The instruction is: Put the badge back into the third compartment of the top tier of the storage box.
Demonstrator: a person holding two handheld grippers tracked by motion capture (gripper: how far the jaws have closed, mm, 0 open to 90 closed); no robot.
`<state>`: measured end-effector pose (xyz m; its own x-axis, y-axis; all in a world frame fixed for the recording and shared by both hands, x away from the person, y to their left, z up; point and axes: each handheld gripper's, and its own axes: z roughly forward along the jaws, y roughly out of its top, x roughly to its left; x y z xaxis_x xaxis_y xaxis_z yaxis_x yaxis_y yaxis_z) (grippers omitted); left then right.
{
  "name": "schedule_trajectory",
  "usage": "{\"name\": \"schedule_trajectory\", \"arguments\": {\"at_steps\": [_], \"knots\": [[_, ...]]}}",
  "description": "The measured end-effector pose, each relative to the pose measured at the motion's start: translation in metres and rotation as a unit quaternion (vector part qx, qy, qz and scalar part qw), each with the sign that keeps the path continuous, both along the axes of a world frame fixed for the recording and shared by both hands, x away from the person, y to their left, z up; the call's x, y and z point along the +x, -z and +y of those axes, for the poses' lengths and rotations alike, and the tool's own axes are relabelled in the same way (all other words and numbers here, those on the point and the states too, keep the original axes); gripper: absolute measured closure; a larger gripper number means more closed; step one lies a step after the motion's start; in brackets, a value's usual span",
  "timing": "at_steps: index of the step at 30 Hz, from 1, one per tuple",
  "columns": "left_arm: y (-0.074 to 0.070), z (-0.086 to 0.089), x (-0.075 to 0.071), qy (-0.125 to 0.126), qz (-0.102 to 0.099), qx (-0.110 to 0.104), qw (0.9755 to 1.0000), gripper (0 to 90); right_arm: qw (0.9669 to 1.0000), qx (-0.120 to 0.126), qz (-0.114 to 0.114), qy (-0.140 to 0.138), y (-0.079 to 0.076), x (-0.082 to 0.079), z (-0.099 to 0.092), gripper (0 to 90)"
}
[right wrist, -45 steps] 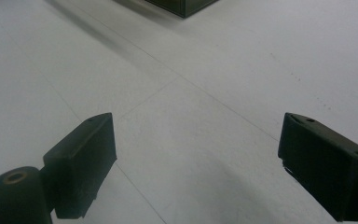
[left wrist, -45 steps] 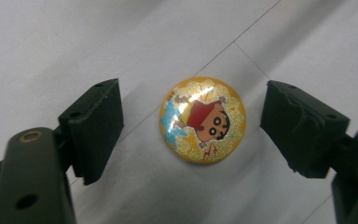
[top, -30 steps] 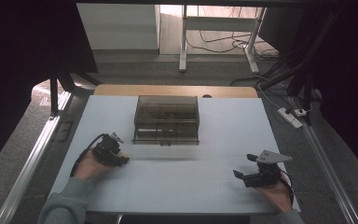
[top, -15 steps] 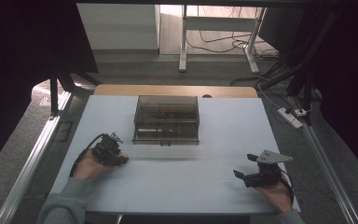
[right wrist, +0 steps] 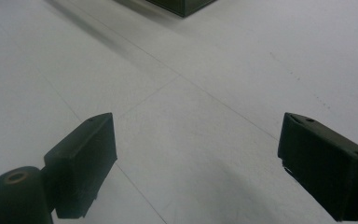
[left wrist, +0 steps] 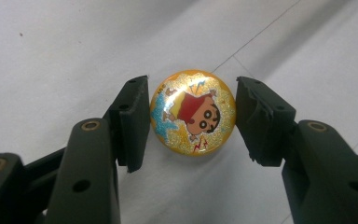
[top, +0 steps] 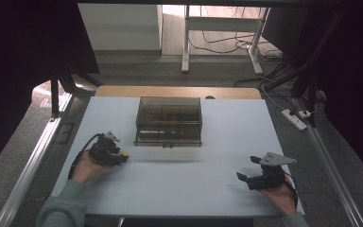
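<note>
Round cartoon badge (left wrist: pixel 193 112) lies on desk (top: pixel 179 179) between left gripper (top: pixel 108 151) jaws, jaws apart, contact at left jaw unclear. Smoky box (top: pixel 168 121) contents indistinct, at desk's 12 o'clock. Right gripper (top: pixel 260 177) jaws wide apart, at 4 o'clock. Dark room, cables (top: pixel 217 47) on floor.

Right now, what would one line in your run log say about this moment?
left gripper: open, jaws either side of round cartoon badge lying on table | right gripper: open, empty | smoky clear box: closed, mid-table
</note>
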<state>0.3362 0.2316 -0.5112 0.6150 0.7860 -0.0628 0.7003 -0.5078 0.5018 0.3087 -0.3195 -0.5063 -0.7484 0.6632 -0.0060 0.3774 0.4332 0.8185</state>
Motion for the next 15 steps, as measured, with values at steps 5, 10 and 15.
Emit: {"name": "schedule_trajectory", "arguments": {"at_steps": [5, 10, 15], "knots": [[-0.003, 0.003, -0.002, -0.004, -0.011, -0.011, 0.9999, 47.4, 1.0, -0.001, 0.001, 0.0, 0.0, 0.0, 0.0, 11.1], [-0.006, 0.007, -0.003, -0.011, -0.02, -0.021, 0.9995, 47.4, 1.0, -0.001, 0.0, 0.0, 0.0, 0.0, 0.0, 11.2], [-0.01, 0.011, -0.004, -0.021, -0.033, -0.029, 0.9988, 47.4, 1.0, -0.001, 0.0, -0.001, 0.0, 0.0, 0.0, 11.2]]}}
